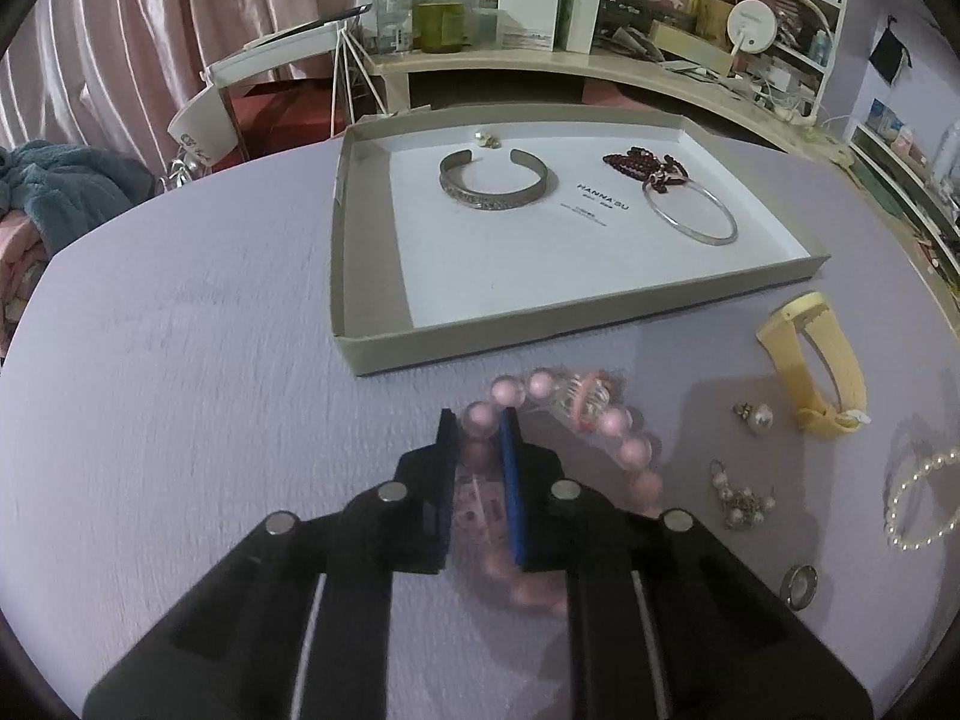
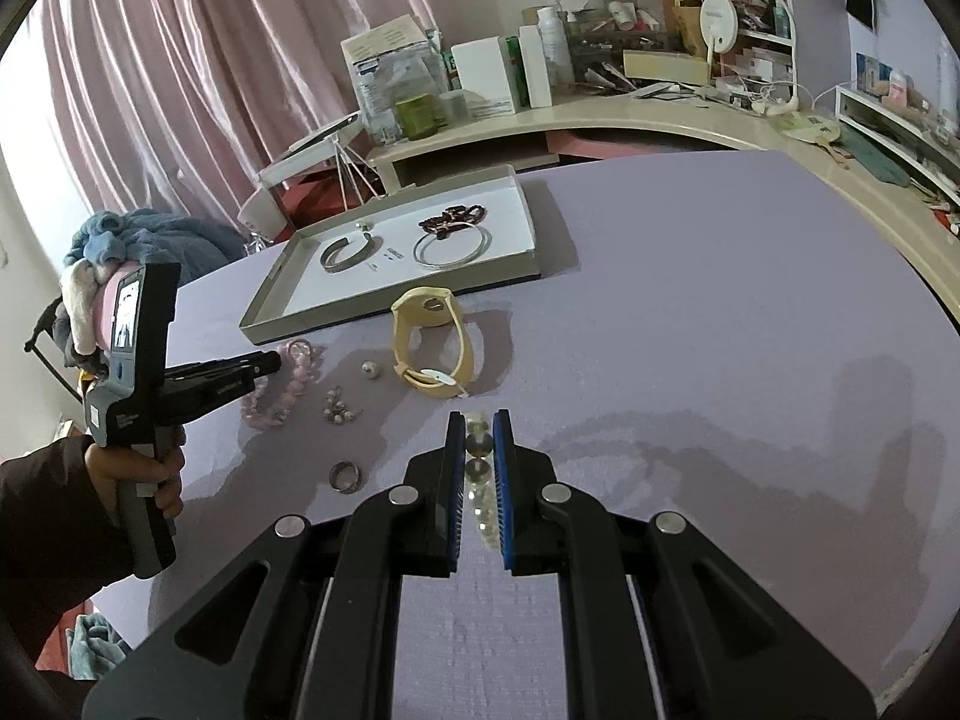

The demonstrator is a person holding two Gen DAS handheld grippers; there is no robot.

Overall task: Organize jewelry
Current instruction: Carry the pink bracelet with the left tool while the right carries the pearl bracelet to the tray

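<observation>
My left gripper (image 1: pixel 480 420) is shut on a pink bead bracelet (image 1: pixel 624 438), which hangs blurred just in front of the grey tray (image 1: pixel 540 339). The same gripper (image 2: pixel 273 363) and bracelet (image 2: pixel 282 399) show in the right wrist view. My right gripper (image 2: pixel 478 420) is shut on a white pearl bracelet (image 2: pixel 480 480) over the purple table; that bracelet also shows in the left wrist view (image 1: pixel 918 498). The tray holds a silver cuff (image 1: pixel 492 183), a thin silver bangle (image 1: pixel 690 210), dark red beads (image 1: pixel 645 165) and a small earring (image 1: pixel 486 139).
On the table lie a yellow watch (image 1: pixel 816 360), a pearl earring (image 1: pixel 757 417), a beaded cluster earring (image 1: pixel 738 498) and a silver ring (image 1: pixel 801 587). A cluttered shelf (image 1: pixel 540 60) runs behind the table. Pink curtains and a heap of cloth are at the left.
</observation>
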